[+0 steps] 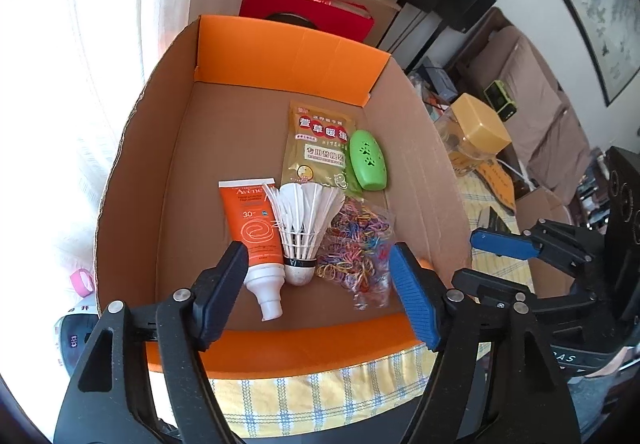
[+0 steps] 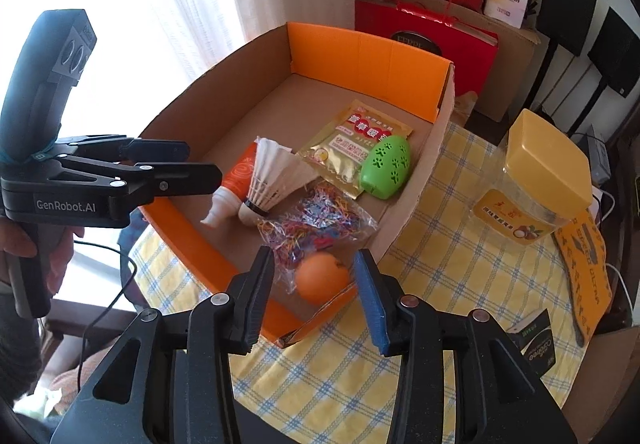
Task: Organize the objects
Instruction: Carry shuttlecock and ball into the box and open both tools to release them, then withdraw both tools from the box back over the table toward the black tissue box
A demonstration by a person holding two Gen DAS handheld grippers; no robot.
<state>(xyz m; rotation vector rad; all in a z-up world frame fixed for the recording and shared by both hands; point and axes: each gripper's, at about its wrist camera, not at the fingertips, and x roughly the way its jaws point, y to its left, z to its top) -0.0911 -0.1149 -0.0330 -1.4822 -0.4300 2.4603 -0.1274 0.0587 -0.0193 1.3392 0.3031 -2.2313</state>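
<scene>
L wrist: left gripper (image 1: pixel 316 284) released, nothing btwn jaws – over cardboard box (image 1: pixel 172 147) w/ sunscreen tube (image 1: pixel 252 236), shuttlecock (image 1: pixel 304 228), rubber-band bag (image 1: pixel 360 244). R wrist: right gripper (image 2: pixel 314 278) jaws apart around orange ball (image 2: pixel 322 278) – contact unclear, near box corner.

Brown cardboard box (image 1: pixel 168 147), orange end flaps. Orange-white sunscreen tube (image 1: pixel 252 232). White feather shuttlecock (image 1: pixel 304 219). Green oval case (image 1: pixel 367 159), paw-print holes. Multicoloured rubber bands bag (image 1: pixel 360 244). Orange ball (image 2: pixel 322 278). Yellow-blue checked tablecloth (image 2: pixel 440 244).
</scene>
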